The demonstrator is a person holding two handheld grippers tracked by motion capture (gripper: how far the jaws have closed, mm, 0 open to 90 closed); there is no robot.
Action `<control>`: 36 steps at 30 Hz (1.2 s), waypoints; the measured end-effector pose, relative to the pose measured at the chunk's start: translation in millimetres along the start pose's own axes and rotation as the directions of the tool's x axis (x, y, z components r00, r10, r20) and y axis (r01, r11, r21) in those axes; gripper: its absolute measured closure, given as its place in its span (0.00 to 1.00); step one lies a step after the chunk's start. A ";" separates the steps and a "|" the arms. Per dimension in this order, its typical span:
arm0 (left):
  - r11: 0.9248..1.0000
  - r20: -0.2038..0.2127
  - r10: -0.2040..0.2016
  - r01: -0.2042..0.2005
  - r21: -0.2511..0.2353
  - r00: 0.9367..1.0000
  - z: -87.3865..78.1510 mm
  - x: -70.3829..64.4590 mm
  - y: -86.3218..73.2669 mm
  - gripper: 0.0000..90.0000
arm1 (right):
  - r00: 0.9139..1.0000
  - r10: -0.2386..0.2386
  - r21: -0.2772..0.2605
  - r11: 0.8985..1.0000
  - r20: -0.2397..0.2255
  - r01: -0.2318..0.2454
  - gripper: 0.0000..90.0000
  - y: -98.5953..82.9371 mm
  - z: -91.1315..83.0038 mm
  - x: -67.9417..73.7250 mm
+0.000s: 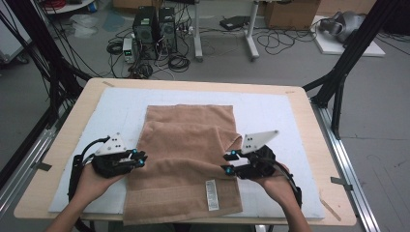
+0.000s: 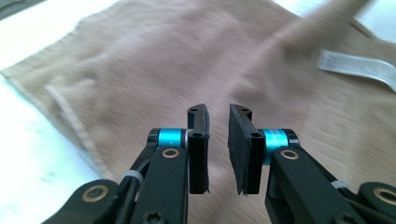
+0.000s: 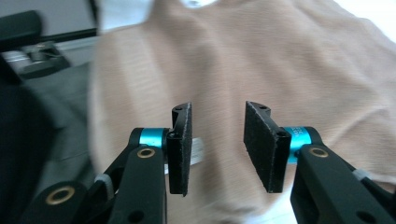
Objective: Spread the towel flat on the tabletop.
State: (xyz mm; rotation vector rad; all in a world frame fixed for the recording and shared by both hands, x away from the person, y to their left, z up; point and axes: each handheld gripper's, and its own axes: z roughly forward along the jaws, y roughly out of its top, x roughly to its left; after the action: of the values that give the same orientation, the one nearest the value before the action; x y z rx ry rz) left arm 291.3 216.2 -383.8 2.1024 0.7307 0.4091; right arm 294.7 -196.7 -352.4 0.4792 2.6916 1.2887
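Mid-fold: we hold both tongs, left (image 1: pixel 140 159) and right (image 1: pixel 227 162), slightly open and empty at the towel (image 1: pixel 186 145) edges; next, grip them.

No text, brand, number or sign can be read anywhere in the pictures. A white care label (image 1: pixel 210 195) is sewn onto the near part of the brown towel (image 1: pixel 186 145), and faint print is seen on it in the high view, but it is too small to be made out. The same label (image 2: pixel 357 65) is seen at the far right in the left gripper view, where it is blurred and no letters can be told.
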 end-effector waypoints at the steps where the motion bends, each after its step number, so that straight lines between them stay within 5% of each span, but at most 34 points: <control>1: 1.000 -0.013 -0.010 0.010 0.017 1.000 7.6 6.1 -0.6 0.86 | 1.000 0.012 0.002 1.000 0.012 -0.012 0.73 0.7 5.8 -7.5; 6: 0.995 -0.011 -0.023 0.024 0.101 1.000 31.0 17.1 -6.4 0.86 | 0.997 0.070 0.070 0.995 0.017 -0.071 0.73 -3.0 38.4 -30.8; 12: 0.988 0.047 0.006 -0.013 0.152 0.999 34.9 3.0 -17.0 0.85 | 0.996 0.059 0.121 0.991 -0.070 -0.050 0.66 -20.9 58.7 -13.9; 19: 0.983 0.150 0.007 -0.034 0.181 0.989 21.3 -15.3 -31.6 0.85 | 0.992 0.054 0.180 0.983 -0.115 -0.033 0.70 -44.0 59.2 3.7; 21: 0.989 0.156 0.003 -0.027 0.149 0.988 15.3 -15.9 -29.2 0.84 | 0.994 0.051 0.177 0.984 -0.102 -0.032 0.70 -45.4 55.5 4.1; 27: 0.997 0.080 -0.040 0.035 0.064 0.996 9.4 4.0 -18.5 0.83 | 0.997 0.079 0.102 0.992 0.012 -0.080 0.71 -37.0 43.3 -12.3; 31: 0.990 0.011 -0.048 0.046 0.130 0.999 24.2 15.7 -25.1 0.83 | 0.995 0.089 0.158 0.983 0.051 -0.096 0.67 -39.4 53.9 -20.2; 34: 0.977 -0.025 -0.020 0.025 0.214 0.999 38.9 13.8 -32.2 0.71 | 0.994 0.078 0.202 0.975 0.082 -0.093 0.63 -43.4 66.0 -19.8; 36: 0.979 -0.028 -0.034 0.038 0.199 0.999 40.6 14.6 -33.6 0.69 | 0.993 0.059 0.197 0.977 0.102 -0.079 0.68 -45.1 70.3 -18.5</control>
State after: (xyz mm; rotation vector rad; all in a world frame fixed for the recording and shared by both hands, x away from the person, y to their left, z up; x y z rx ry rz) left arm 312.1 215.9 -434.4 2.2710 0.8531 0.3540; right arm 318.7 -177.5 -432.2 0.6452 2.7587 0.9846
